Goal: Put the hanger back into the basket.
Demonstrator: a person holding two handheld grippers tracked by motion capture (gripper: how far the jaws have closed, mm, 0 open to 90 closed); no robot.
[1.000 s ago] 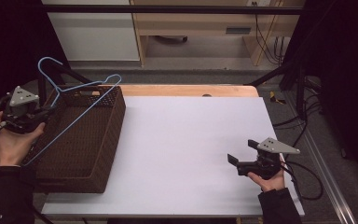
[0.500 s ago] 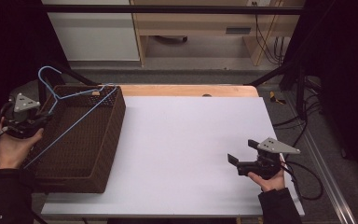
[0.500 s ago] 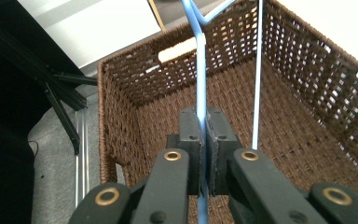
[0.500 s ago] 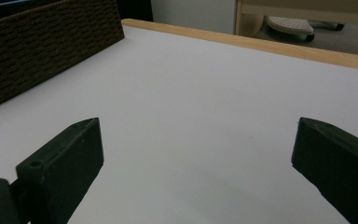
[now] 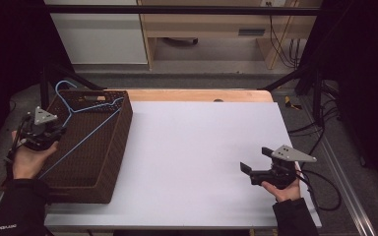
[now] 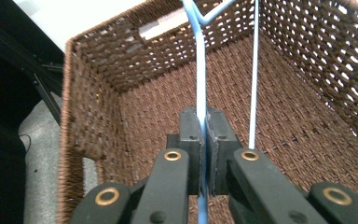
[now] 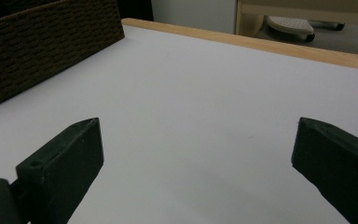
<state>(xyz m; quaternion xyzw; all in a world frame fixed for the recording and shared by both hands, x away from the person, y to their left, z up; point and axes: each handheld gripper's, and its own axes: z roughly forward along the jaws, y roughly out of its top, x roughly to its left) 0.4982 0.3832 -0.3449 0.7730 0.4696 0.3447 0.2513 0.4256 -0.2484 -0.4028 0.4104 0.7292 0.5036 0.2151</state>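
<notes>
Blue wire hanger (image 6: 200,84) pinched between the left gripper (image 6: 203,140) jaws, held over the brown wicker basket (image 5: 109,162) at the table's left end, hook toward the far rim. Right gripper (image 5: 256,173) spread wide, empty, near the white table (image 5: 192,147) front. Likely lowering it in: keep the grip firm, tilt so the hook clears the rim.

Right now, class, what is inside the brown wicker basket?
The blue wire hanger reaches into the wicker basket, pinched by the left gripper. Bare woven floor shows beneath it; the near corners are hidden by the jaws.
</notes>
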